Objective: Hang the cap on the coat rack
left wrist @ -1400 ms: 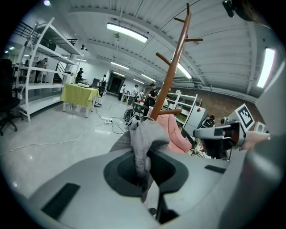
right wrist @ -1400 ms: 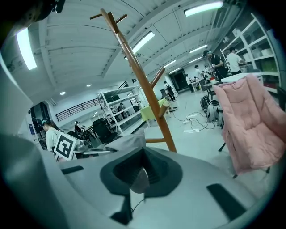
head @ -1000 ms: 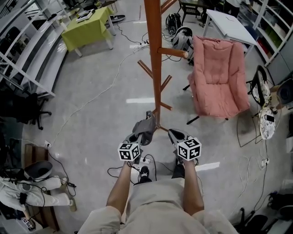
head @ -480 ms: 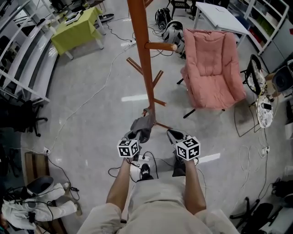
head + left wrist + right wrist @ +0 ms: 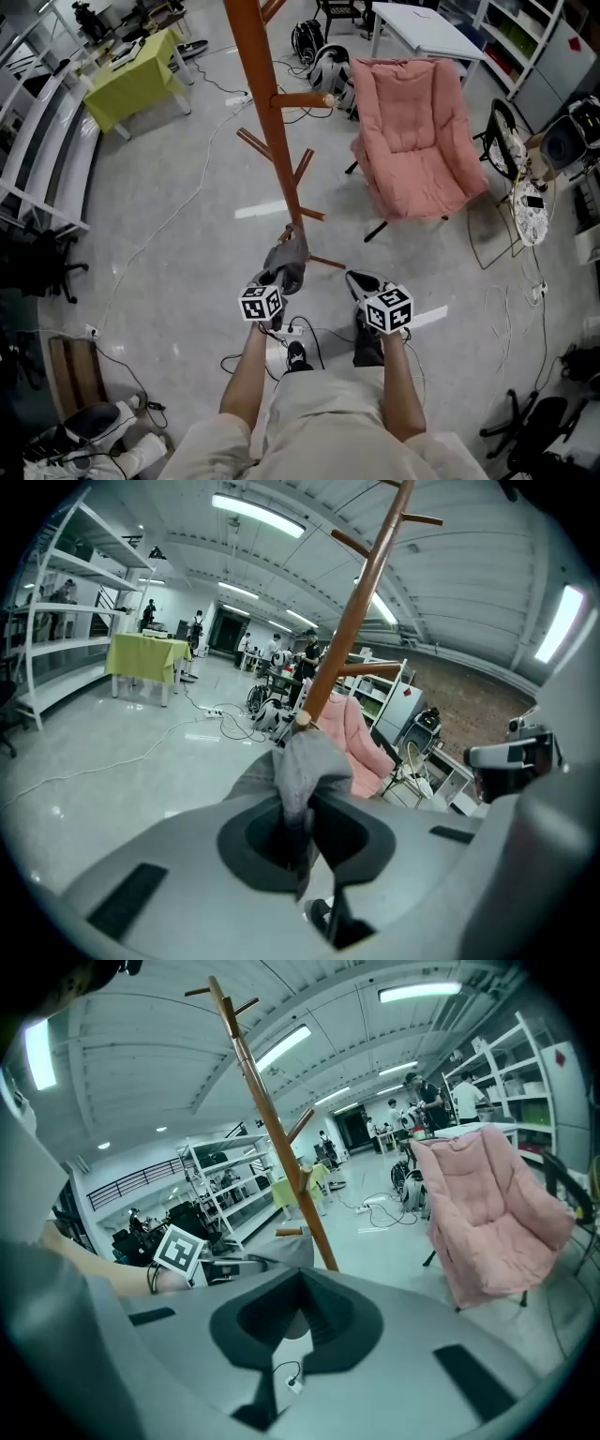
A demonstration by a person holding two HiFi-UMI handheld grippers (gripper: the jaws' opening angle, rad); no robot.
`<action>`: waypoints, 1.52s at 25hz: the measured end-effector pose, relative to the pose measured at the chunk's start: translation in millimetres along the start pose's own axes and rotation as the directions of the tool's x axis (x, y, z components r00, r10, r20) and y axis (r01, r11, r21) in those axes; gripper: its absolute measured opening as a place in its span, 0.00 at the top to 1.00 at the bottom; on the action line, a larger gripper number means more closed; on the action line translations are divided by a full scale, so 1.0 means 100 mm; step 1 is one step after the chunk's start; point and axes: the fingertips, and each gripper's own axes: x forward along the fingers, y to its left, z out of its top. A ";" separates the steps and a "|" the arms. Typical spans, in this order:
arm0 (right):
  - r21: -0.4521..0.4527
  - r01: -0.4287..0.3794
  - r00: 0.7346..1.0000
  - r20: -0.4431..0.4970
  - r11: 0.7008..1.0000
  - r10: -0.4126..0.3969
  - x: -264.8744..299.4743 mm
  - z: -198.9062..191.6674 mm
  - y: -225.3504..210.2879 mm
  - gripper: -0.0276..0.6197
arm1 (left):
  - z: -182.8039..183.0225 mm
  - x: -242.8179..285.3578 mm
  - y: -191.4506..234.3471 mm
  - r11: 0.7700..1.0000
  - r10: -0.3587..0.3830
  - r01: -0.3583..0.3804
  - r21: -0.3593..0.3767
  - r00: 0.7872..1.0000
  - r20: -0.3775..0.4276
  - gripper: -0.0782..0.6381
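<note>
Cap (image 5: pixel 287 261) pinched in left gripper (image 5: pixel 279 279) jaws, held close by coat rack (image 5: pixel 270 122) pole. Right gripper (image 5: pixel 358 279) jaws together, empty. Both forearms extended forward, grippers angled slightly downward.

A glossy grey floor (image 5: pixel 169 244) is strewn with cables (image 5: pixel 173 211). A pink padded chair (image 5: pixel 412 141) stands near a white table (image 5: pixel 422 28). A yellow-green covered table (image 5: pixel 131 80) and white shelving (image 5: pixel 37 159) line the floor's left edge. Strip lights (image 5: pixel 258 513) cross the ceiling (image 5: pixel 281 564).

Coat rack (image 5: pixel 278 1138) left of pink chair (image 5: pixel 487 1213)
</note>
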 end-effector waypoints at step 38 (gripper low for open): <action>0.002 -0.039 0.999 -0.029 0.999 0.039 0.08 -0.11 0.16 0.95 | -0.21 -0.11 -0.22 1.000 0.004 -0.004 0.006 0.999 -0.034 0.59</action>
